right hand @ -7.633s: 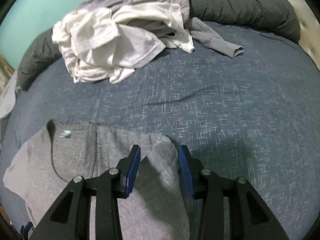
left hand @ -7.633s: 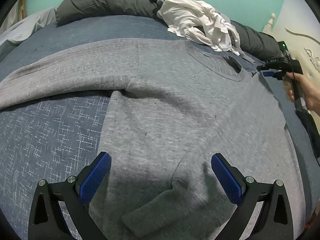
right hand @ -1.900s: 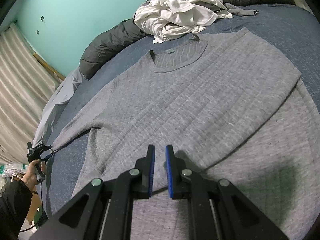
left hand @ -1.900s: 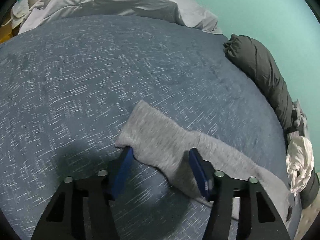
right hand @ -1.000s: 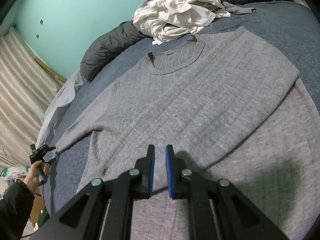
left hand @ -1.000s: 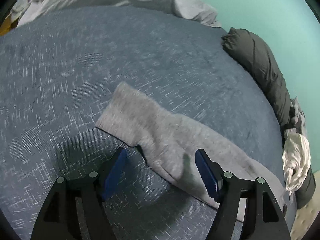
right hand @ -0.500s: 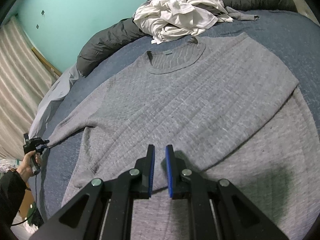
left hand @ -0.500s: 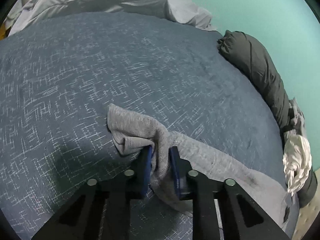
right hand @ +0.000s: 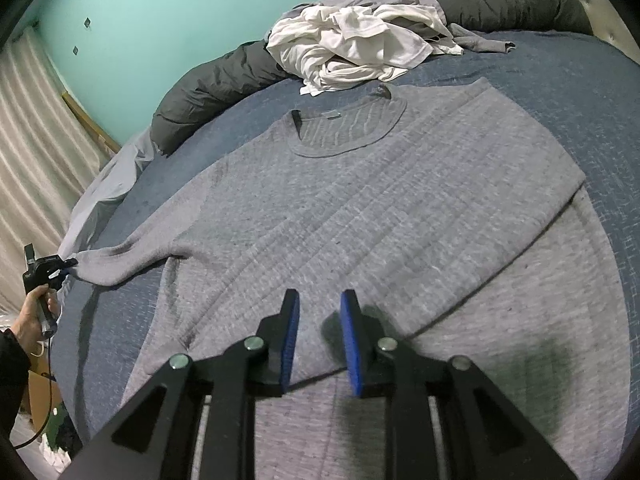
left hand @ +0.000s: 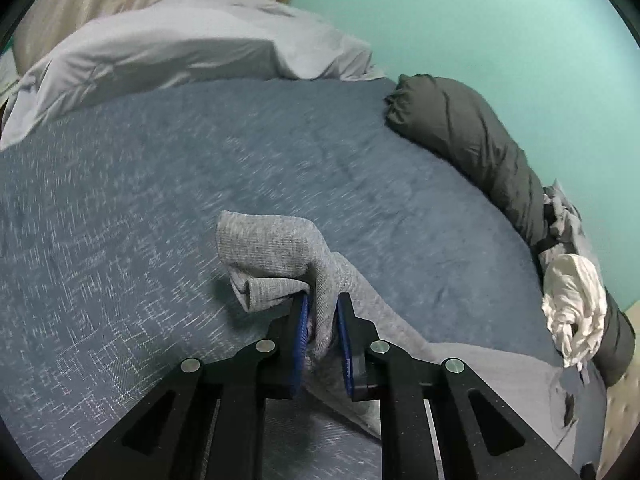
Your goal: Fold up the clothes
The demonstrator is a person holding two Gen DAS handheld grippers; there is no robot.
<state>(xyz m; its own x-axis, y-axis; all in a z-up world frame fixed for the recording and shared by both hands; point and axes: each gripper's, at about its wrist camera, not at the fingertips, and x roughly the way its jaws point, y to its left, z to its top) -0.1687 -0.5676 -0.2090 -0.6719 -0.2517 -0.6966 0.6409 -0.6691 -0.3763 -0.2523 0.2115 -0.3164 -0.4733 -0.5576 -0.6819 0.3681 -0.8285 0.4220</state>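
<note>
- Our left gripper has just clamped its jaws on the cuff of the grey knitted long-sleeved sweater and lifted it off the blue bedspread.
- Our right gripper has parted its jaws slightly, empty, over the sweater's body, whose other sleeve already lies folded across, so this sleeve likely follows.

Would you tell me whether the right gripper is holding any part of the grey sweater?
No, the right gripper is open above the grey sweater, with no cloth between its fingers.
</note>
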